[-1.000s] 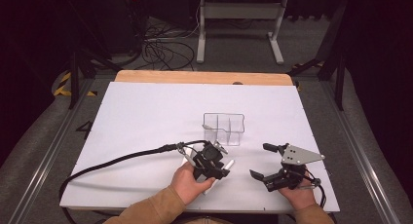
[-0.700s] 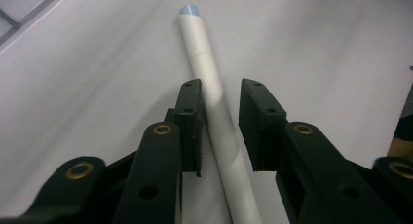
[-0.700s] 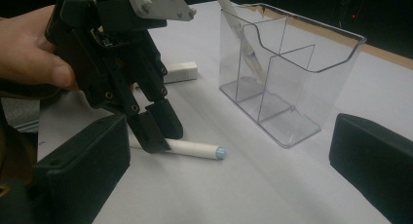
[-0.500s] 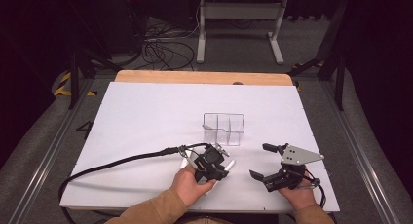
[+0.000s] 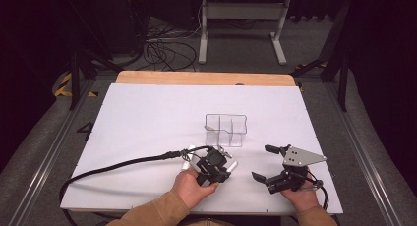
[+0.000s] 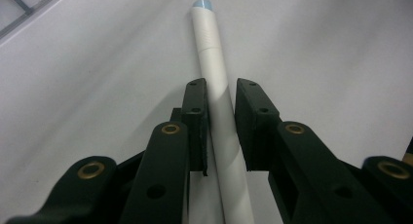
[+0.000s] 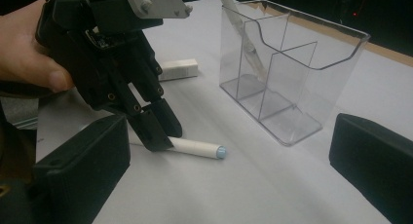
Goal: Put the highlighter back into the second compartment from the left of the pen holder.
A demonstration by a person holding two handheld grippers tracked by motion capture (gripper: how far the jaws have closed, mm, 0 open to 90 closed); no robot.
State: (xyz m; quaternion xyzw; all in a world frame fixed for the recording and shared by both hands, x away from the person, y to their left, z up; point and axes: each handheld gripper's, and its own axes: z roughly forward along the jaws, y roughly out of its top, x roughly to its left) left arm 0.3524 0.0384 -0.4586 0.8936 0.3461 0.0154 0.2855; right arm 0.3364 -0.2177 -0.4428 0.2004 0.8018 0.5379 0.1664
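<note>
Left gripper view: left claw (image 6: 221,112), tipped steeply to the table, closing onto the white marker (image 6: 220,102).

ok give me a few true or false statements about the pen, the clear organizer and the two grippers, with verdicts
1. The left gripper has its jaws around a white pen that lies on the table. True; the jaws have just been closing on it.
2. The pen has a red cap end. False: its tip is light blue.
3. The clear organizer has dividers that split it into compartments. True.
4. The organizer has nothing in it. False: a white stick-like item leans in one compartment.
5. The right gripper holds the pen. False: its jaws stand wide apart with nothing between them.
6. A small white block lies on the table behind the left gripper, seen in the right gripper view. True.
</note>
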